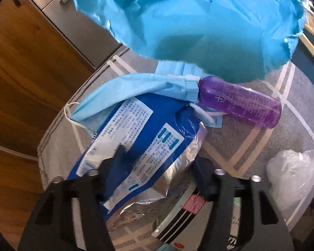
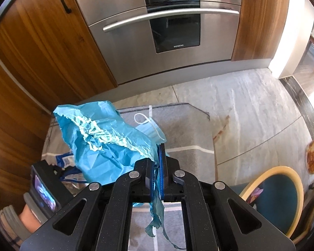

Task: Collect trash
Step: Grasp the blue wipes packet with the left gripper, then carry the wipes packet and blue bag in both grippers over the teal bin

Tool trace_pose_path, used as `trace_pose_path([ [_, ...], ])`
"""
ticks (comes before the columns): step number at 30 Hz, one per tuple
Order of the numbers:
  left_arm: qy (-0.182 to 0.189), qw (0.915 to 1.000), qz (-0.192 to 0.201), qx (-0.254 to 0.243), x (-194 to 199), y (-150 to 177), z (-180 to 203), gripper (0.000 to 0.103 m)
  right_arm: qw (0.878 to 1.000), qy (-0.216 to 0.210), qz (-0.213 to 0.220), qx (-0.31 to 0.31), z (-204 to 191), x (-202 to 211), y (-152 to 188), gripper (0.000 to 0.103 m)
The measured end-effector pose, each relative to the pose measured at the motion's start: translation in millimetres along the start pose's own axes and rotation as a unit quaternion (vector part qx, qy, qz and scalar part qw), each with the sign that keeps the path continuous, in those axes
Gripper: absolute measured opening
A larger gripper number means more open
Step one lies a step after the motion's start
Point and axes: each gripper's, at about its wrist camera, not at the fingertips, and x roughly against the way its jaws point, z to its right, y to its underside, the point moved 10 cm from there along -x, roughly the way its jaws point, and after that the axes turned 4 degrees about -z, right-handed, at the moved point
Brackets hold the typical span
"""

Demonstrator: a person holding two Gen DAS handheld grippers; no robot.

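- The crumpled blue paper (image 2: 106, 144) is pinched by one torn edge between the blue pads of the right gripper (image 2: 156, 163), its jaws nearly together on the sheet; a ragged strip hangs down below them. The rest of the sheet fans out up and to the left, lifted off the surface.
- In the left wrist view the same blue paper (image 1: 188, 21) fills the top, hanging above the other trash.
- It looks very light, soft and easy to tear. A grip on a bunched fold would likely hold better than one on the frayed edge, which may rip.
- The left gripper (image 1: 157, 167) is spread wide, one finger over the blue foil packet (image 1: 140, 146) and the other beside it; it grips nothing that I can see.
- That packet looks flat, slick and crinkly; taking it by an edge would probably be safest.
- Lying partly over the packet is a light blue face mask (image 1: 136, 85), limp, with thin white ear loops that could snag.
- The purple plastic bottle (image 1: 240, 102) lies on its side just beyond, its neck touching the mask; it is rigid, round and may roll.
- A clear plastic bag (image 1: 293, 173) sits at the right, well apart.
- All of it rests on a grey cloth with pale stripes (image 1: 251, 146) that covers the counter. Beyond are the oven (image 2: 167, 31), wooden cabinets and a teal chair (image 2: 278, 196).
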Motion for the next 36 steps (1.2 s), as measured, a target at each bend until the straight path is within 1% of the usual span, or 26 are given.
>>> trace_pose_path([
  [1, 0.005, 1.0, 0.0, -0.002, 2.2, 0.3, 0.8, 0.046, 1.0, 0.001, 0.0, 0.001, -0.3, 0.2, 0.0, 0.005],
  [3, 0.005, 0.9999, 0.009, -0.005, 10.2, -1.8, 0.8, 0.032, 1.0, 0.002, 0.002, 0.002, -0.9, 0.9, -0.1, 0.005],
  [6, 0.009, 0.9996, 0.025, 0.012, 25.0, -4.3, -8.4, 0.023, 1.0, 0.004, 0.003, -0.001, 0.7, 1.1, -0.3, 0.005],
  [8, 0.02, 0.9987, 0.033, 0.033, 33.9, -5.3, -16.0, 0.02, 1.0, 0.008, 0.003, -0.002, 1.5, 0.6, -0.2, 0.005],
  [14, 0.037, 0.994, 0.053, 0.088, 62.2, -6.2, -39.7, 0.017, 1.0, 0.01, 0.005, -0.01, 3.9, 2.9, -0.2, 0.005],
  [17, 0.055, 0.9893, 0.068, 0.117, 77.9, -4.6, -53.9, 0.015, 1.0, 0.007, 0.007, -0.013, 2.5, 6.4, 0.0, 0.005],
  [20, 0.068, 0.984, 0.082, 0.143, 93.9, -3.0, -59.5, 0.015, 1.0, 0.006, 0.012, -0.013, 0.9, 13.4, -0.1, 0.005],
  [24, 0.08, 0.975, 0.116, 0.172, 122.2, -6.4, -67.9, 0.015, 1.0, 0.009, 0.023, -0.017, 5.8, 25.9, 0.5, 0.005],
  [29, 0.085, 0.967, 0.155, 0.184, 147.4, -20.3, -74.4, 0.015, 0.998, 0.016, 0.036, -0.041, 26.7, 45.2, 1.0, 0.005],
  [32, 0.095, 0.9631, 0.175, 0.181, 162.3, -34.0, -68.7, 0.015, 0.997, 0.031, 0.056, -0.052, 45.2, 63.3, -0.2, 0.005],
  [36, 0.117, 0.9587, 0.209, 0.153, 183.2, -59.9, -47.3, 0.015, 0.993, 0.052, 0.067, -0.078, 78.0, 81.3, 6.3, 0.005],
])
